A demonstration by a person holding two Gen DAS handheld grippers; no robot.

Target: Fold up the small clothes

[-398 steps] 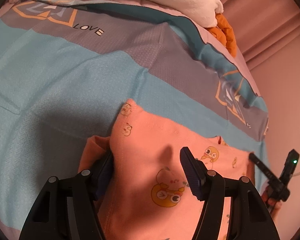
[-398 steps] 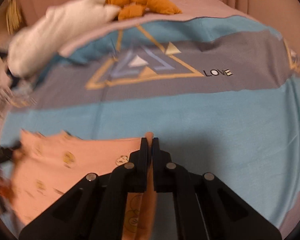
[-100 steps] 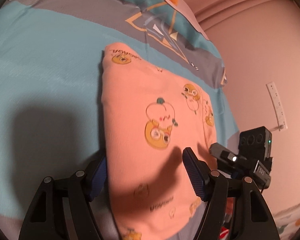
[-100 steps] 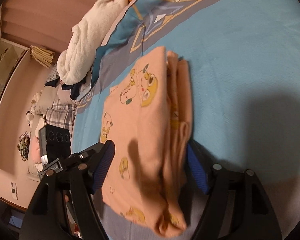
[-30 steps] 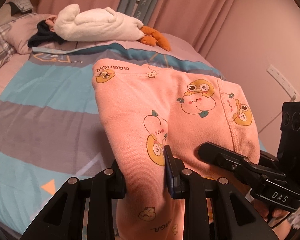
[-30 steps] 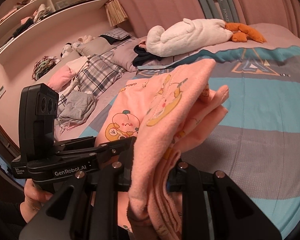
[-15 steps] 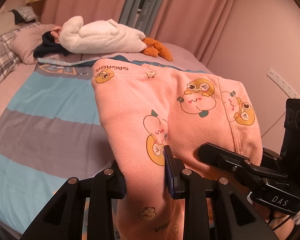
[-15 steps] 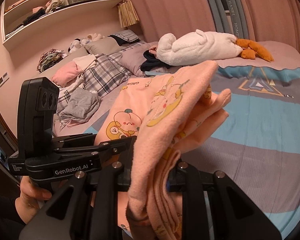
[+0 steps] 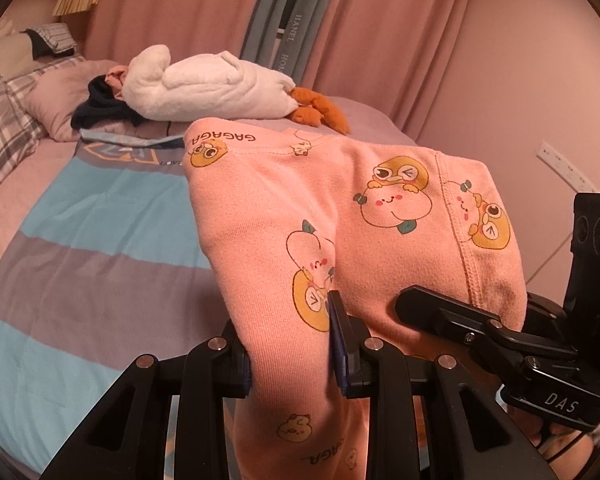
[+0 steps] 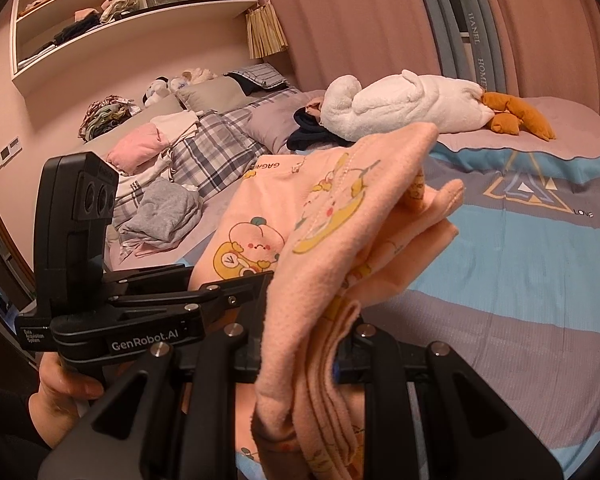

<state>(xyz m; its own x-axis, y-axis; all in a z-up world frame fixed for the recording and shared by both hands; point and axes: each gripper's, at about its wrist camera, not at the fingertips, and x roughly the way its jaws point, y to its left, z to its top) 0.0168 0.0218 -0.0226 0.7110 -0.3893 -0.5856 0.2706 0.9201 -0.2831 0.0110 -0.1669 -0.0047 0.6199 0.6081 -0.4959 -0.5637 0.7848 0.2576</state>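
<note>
A folded pink garment [image 9: 340,208] printed with cartoon peaches and ducks is lifted off the bed and held between both grippers. My left gripper [image 9: 290,354] is shut on its near left edge, blue pads pinching the thick fold. My right gripper [image 10: 300,350] is shut on the stacked layers of the other edge of the pink garment [image 10: 332,216]. Each gripper shows in the other's view: the right gripper [image 9: 480,320] at the garment's right, the left gripper [image 10: 172,300] with a hand [image 10: 56,392] on its handle.
The bed [image 9: 84,272] carries a blue and grey striped cover. A white plush goose [image 9: 204,88] with orange feet lies at the far side. Plaid pillows [image 10: 208,148] and piled clothes [image 10: 160,216] sit at the head end. Curtains [image 10: 360,12] and a wall shelf [image 10: 80,8] stand behind.
Both grippers keep the same hold on the garment. The views have tipped slightly, showing a little more of the curtains and the room behind the bed.
</note>
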